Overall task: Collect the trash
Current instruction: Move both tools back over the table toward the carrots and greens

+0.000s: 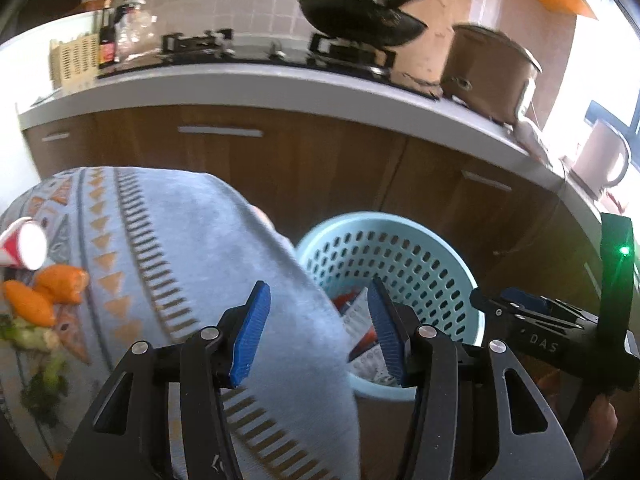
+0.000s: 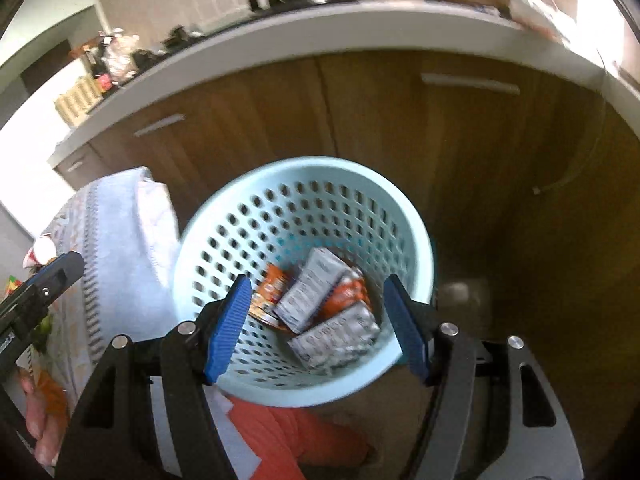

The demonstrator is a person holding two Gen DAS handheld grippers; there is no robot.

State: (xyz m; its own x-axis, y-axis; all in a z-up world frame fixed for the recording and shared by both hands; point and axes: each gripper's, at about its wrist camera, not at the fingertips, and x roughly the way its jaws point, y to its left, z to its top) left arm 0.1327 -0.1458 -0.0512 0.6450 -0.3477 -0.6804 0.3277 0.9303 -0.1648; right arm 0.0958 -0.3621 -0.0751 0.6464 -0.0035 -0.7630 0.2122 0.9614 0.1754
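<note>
A light blue perforated waste basket (image 2: 296,208) stands on the floor beside a table. It holds several crumpled grey and orange wrappers (image 2: 320,300). My right gripper (image 2: 320,328) is open and empty, right above the basket's mouth. My left gripper (image 1: 316,328) is open and empty, over the edge of the patterned tablecloth (image 1: 160,248), with the basket (image 1: 400,256) just to its right. On the table at the left lie orange peels (image 1: 48,292), green vegetable scraps (image 1: 36,344) and a red and white paper cup (image 1: 24,246). The right gripper also shows in the left wrist view (image 1: 520,304).
Brown kitchen cabinets (image 1: 280,160) with a white counter (image 1: 260,84) stand behind the basket. A stove with a black wok (image 1: 356,20), a brown pot (image 1: 488,68) and bottles (image 1: 106,40) sit on the counter. An orange cloth (image 2: 296,436) lies below the basket.
</note>
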